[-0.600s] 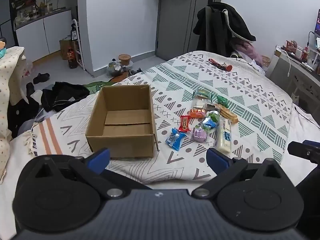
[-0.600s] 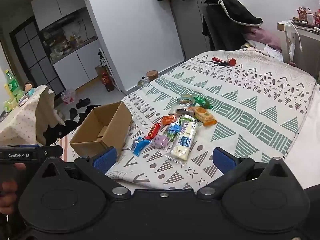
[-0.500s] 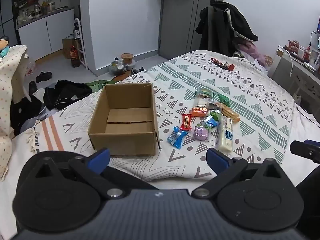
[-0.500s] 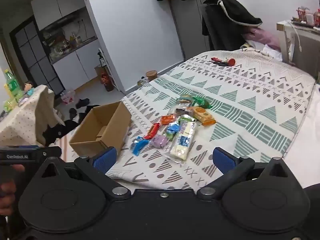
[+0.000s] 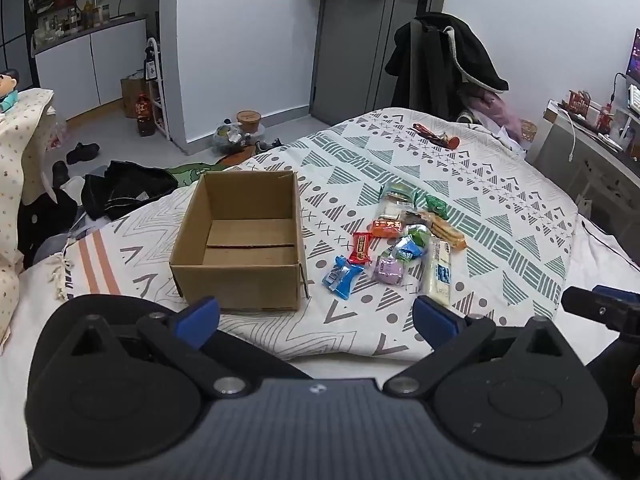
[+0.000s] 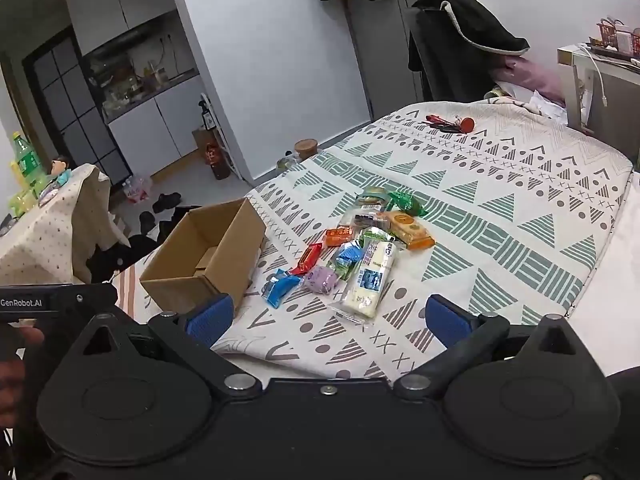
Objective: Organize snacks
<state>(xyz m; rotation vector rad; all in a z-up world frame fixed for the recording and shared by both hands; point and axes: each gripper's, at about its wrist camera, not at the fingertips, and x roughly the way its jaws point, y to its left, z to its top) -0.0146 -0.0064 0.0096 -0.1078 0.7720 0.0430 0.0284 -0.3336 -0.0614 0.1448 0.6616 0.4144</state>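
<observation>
Snacks lie in a loose cluster on the patterned bedspread, just to the 3 o'clock side of an open cardboard box in the left wrist view. The box stands upright with its flaps open, and only its bare floor shows inside. Nearest the box is a blue wrapper, with a red packet just past it toward 1 o'clock. A purple packet lies beside the blue one at 3 o'clock, and a long pale bar lies at the cluster's 3 o'clock edge, its length running toward 12. An orange packet, a green wrapper and a flat biscuit pack sit at the far end, toward 12 o'clock.

Both claws hover short of the near edge of the bed, well apart from every snack. The left gripper has its jaws spread wide with nothing between them; its blue pads frame the box's near wall and the blue wrapper. The right gripper is likewise spread wide and holds nothing, and between its pads the pale bar and the blue wrapper show. From this side the box sits at 10 o'clock of the cluster.

A red-handled object lies far up the bedspread at 12 o'clock, well apart from the snacks.
</observation>
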